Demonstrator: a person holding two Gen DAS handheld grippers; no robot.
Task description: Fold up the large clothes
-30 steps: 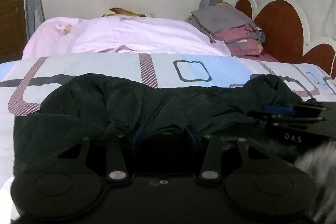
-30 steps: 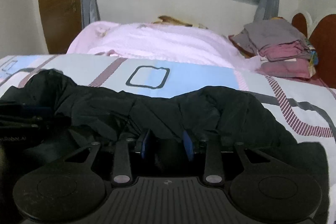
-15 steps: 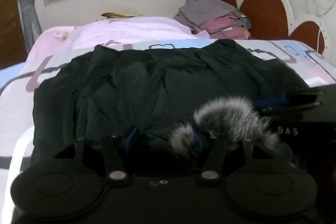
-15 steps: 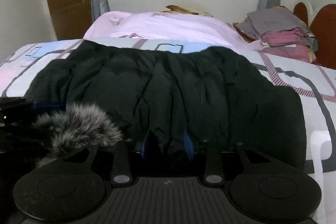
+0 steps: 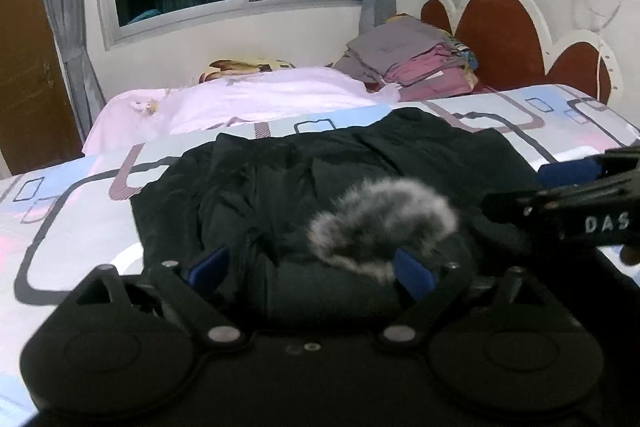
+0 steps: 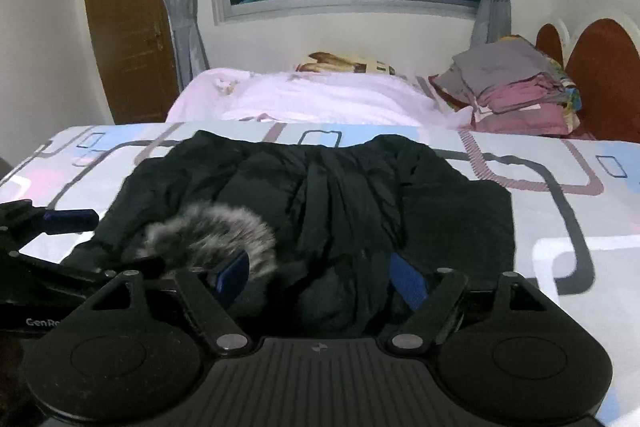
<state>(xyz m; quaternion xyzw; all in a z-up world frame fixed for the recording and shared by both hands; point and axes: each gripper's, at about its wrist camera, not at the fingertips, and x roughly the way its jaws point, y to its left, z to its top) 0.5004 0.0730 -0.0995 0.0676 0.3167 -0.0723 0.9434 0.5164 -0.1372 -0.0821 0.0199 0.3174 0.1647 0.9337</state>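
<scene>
Both grippers have just been opening: left gripper [image 5: 312, 269] and right gripper [image 6: 320, 277] are now standing wide, pads clear of the fabric, nothing clamped. The black fur-trimmed coat [image 6: 320, 195] is lying released on the patterned bedsheet [image 6: 560, 163], near edge bunched between both sets of jaws, fur trim [image 5: 380, 219] on top. Half a second ago both were pinching that edge. Fold looks laid down; likely regrasping next.

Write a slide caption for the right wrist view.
Open right gripper over black padded jacket with grey fur trim on patterned bedsheet.
</scene>
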